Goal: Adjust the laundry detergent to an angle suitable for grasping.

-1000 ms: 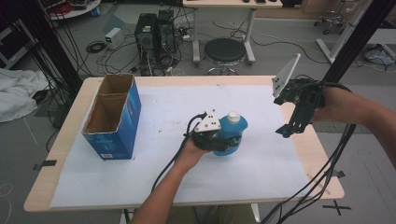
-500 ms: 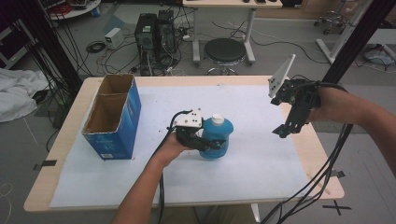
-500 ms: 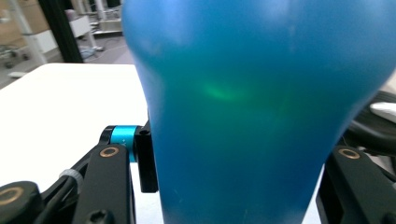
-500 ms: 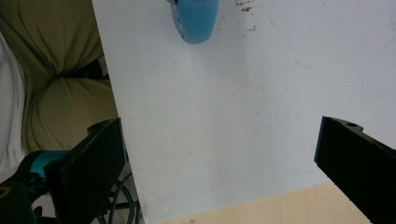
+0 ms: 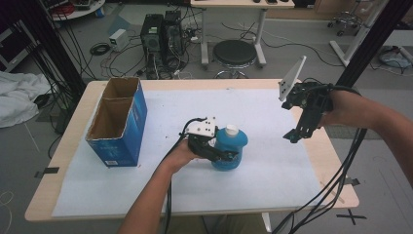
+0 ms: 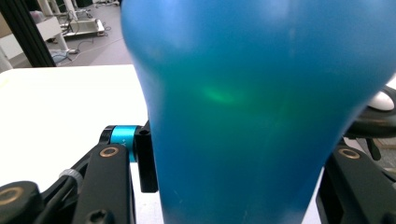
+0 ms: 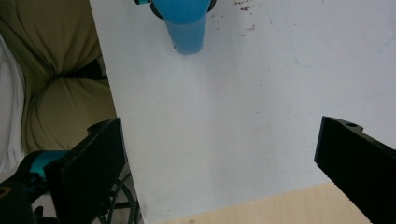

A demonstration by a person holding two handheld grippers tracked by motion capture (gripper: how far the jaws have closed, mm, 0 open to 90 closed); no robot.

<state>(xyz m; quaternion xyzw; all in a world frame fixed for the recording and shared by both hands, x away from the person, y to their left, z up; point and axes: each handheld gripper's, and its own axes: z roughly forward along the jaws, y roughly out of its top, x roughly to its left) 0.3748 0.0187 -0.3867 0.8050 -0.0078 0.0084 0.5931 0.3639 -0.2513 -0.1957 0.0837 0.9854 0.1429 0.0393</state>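
Observation:
A blue bottle (image 5: 234,142) with a white cap (image 5: 232,129) stands roughly upright near the middle of the white sheet (image 5: 146,190). My left gripper (image 5: 221,155) comes at it from the left and is shut on its body. In the left gripper view the bottle (image 6: 261,107) sits between the two black jaws. Whether its base touches the sheet I cannot tell. My right gripper (image 5: 294,135) hangs above the table's right side, pointing down, apart from the bottle. Its jaws (image 7: 219,158) stand wide open with nothing between them, and the bottle (image 7: 187,23) lies far ahead of them.
An open blue cardboard box (image 5: 117,122) stands on the sheet's left side. The wooden table edge (image 5: 336,161) runs close under the right hand. Cables trail off both grippers toward the near edge. A black stool (image 5: 235,51) and computer towers stand beyond the table.
The left hand has shifted the bottle a little to the left, still gripped. The right gripper has stayed where it was.

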